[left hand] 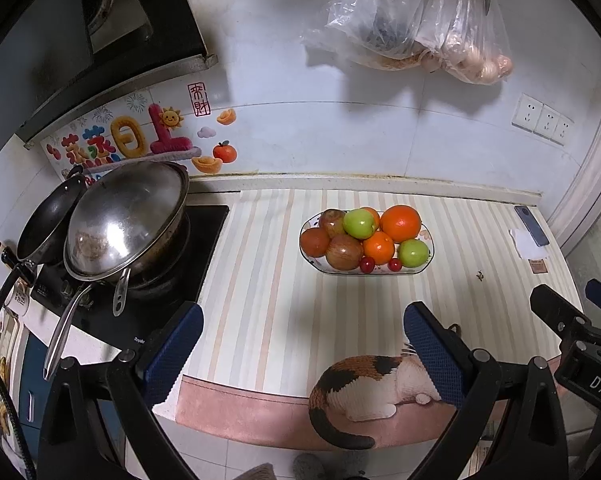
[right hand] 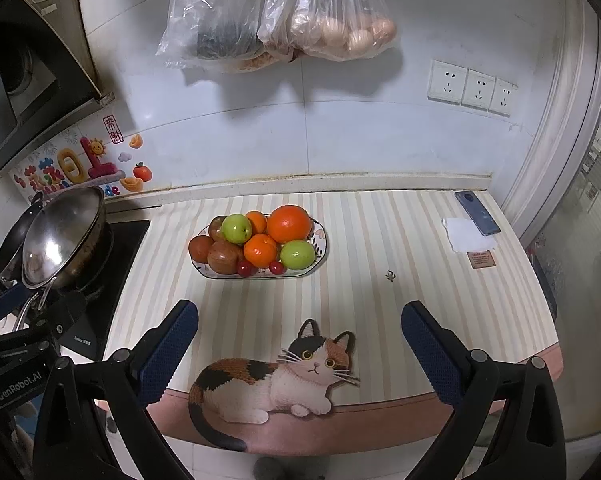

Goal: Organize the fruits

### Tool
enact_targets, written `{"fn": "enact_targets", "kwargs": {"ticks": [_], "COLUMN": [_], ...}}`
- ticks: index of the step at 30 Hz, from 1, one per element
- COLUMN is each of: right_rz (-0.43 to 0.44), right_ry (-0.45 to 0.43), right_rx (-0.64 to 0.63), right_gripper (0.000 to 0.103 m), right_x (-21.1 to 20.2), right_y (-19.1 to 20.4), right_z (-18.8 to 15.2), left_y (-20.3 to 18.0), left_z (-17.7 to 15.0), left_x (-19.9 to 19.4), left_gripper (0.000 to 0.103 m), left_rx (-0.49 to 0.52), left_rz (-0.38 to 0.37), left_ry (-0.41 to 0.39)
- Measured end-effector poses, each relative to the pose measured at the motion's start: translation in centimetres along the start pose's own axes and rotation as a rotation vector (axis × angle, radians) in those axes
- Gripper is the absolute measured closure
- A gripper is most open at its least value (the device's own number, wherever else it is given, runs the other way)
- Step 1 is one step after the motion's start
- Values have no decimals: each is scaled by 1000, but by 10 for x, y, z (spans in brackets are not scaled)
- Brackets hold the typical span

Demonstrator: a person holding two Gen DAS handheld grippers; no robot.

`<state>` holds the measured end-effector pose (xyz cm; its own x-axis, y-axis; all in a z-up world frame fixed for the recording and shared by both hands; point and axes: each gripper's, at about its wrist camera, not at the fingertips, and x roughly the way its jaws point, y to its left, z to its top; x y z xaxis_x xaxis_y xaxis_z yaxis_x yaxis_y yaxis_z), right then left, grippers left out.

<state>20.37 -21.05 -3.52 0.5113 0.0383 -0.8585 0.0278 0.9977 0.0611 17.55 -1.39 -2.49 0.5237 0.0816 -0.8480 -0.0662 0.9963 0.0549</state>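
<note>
Fruit plate [right hand: 320, 254] mid-desk on striped mat [right hand: 380, 300], piled full: big orange [right hand: 289, 223] at back, small orange [right hand: 260, 250] centre, green apples [right hand: 236, 229], red apples [right hand: 224, 258], two cherries [right hand: 276, 267] at front edge. Left hand-held gripper [left hand: 302, 354] released, empty, hovering over near desk edge. Right hand-held gripper [right hand: 299, 350] released, empty, above cat print [right hand: 268, 380]. Both well apart from plate. Wok [left hand: 128, 224] on stove at left, phone [right hand: 477, 213] at far right.

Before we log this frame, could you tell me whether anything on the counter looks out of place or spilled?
Nothing spilled. The fruit sits piled in the plate. The only stray is a small dark object lying alone on the striped mat, too small to identify.
</note>
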Motion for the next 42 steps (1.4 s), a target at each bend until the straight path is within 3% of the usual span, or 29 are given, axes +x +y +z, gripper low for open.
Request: {"fn": "enact_targets", "kwargs": {"ticks": [42], "right_rz": [-5], "right_ry": [7], "right_rx": [-23], "right_gripper": [0], "right_x": [0], "right_y": [4], "right_z": [0], "left_y": [3], "left_z": [-3], "left_x": [-2], "left_gripper": [0], "left_rx": [3], "left_rz": [-20], "left_ry": [-1]}}
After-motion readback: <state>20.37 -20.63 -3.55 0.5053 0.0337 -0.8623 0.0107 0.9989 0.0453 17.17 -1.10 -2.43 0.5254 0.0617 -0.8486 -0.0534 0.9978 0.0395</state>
